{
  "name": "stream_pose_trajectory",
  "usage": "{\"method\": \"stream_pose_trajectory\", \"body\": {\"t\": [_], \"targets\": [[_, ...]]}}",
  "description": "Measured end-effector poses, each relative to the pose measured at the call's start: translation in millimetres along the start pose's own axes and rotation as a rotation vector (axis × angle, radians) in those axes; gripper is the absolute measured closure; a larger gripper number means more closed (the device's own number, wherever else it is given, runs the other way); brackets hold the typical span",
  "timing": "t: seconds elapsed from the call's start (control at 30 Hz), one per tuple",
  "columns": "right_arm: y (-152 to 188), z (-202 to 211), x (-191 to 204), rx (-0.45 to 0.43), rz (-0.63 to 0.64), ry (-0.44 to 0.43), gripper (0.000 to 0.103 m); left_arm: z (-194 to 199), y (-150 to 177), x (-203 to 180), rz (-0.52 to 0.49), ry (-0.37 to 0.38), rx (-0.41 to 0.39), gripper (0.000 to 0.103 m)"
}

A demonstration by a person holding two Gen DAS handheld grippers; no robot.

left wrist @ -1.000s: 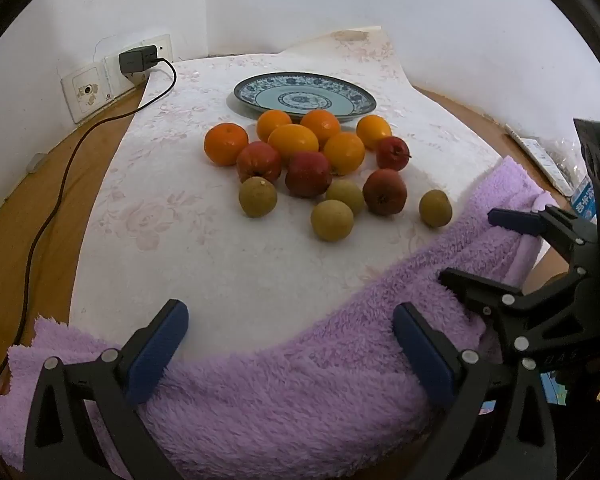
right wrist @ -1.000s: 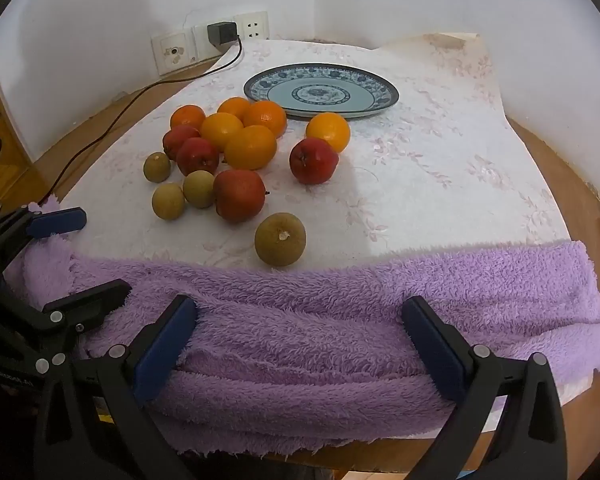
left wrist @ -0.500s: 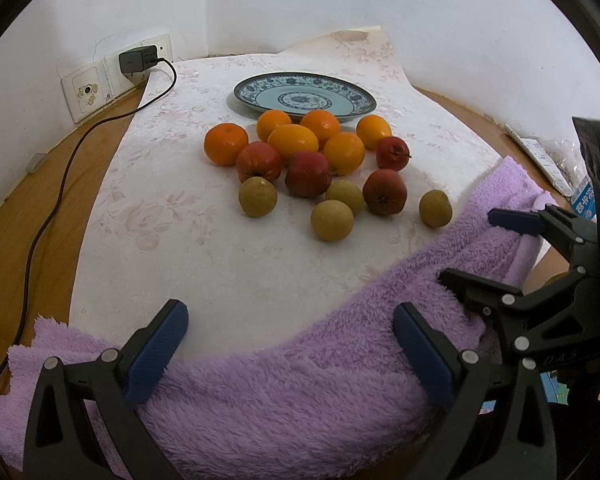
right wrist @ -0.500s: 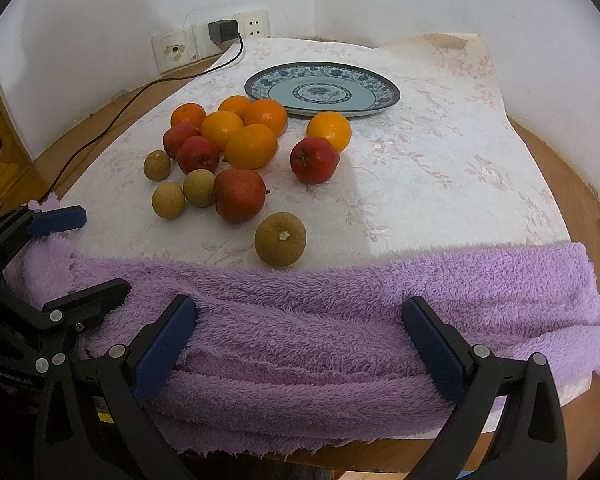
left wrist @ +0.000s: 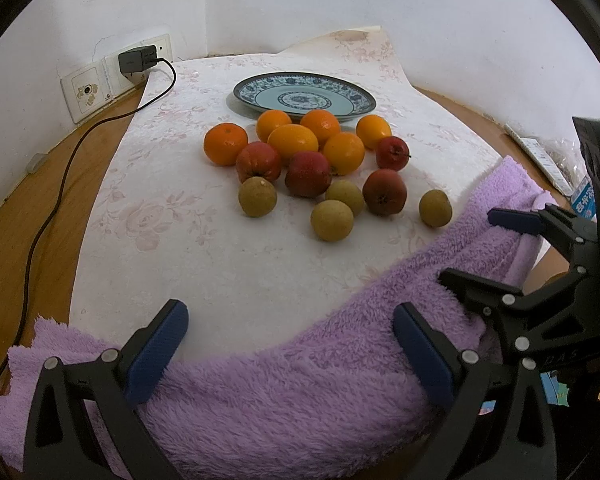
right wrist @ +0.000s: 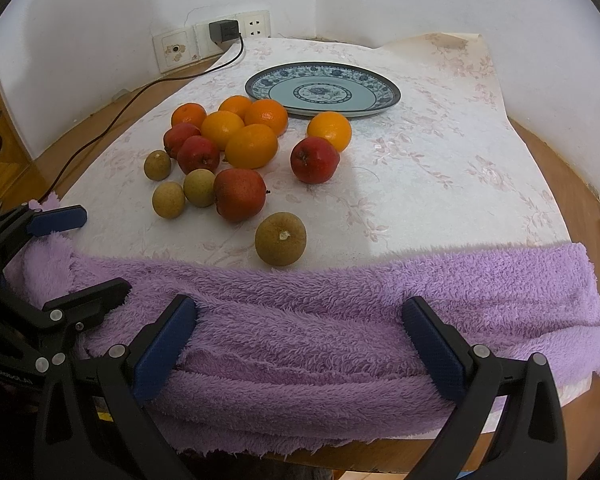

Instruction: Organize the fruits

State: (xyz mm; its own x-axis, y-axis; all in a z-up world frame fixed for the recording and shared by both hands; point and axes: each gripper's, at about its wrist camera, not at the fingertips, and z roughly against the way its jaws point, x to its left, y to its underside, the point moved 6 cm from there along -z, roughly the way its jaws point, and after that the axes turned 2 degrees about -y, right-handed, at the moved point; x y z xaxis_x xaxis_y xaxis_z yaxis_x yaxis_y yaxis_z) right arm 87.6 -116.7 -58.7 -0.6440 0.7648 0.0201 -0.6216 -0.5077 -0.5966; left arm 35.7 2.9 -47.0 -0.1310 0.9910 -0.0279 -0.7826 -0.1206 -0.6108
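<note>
Both the left gripper (left wrist: 290, 354) and right gripper (right wrist: 300, 346) hover, jaws apart, over the purple towel (right wrist: 340, 312) (table's near edge); the fruits (right wrist: 244, 152) cluster just before the empty blue-patterned plate (right wrist: 322, 90), bare tablecloth (right wrist: 440, 168) on their right.

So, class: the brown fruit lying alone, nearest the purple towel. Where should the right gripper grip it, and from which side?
Across its round middle, from above: the lone brown fruit stands clear of its neighbours, and the right gripper is already open.

You are looking at six oranges (left wrist: 293, 141), four red apples (left wrist: 308, 173), four brown pears (left wrist: 331, 220), one plate (left wrist: 256, 92) and one towel (left wrist: 300, 380).
</note>
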Motion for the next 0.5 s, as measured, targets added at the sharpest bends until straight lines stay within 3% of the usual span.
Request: {"method": "stream_pose_trajectory", "body": {"t": [0.5], "targets": [[-0.4, -0.1, -0.1, -0.005, 0.000, 0.000, 0.000, 0.1, 0.1, 0.2, 0.000, 0.000, 0.000, 0.000]]}}
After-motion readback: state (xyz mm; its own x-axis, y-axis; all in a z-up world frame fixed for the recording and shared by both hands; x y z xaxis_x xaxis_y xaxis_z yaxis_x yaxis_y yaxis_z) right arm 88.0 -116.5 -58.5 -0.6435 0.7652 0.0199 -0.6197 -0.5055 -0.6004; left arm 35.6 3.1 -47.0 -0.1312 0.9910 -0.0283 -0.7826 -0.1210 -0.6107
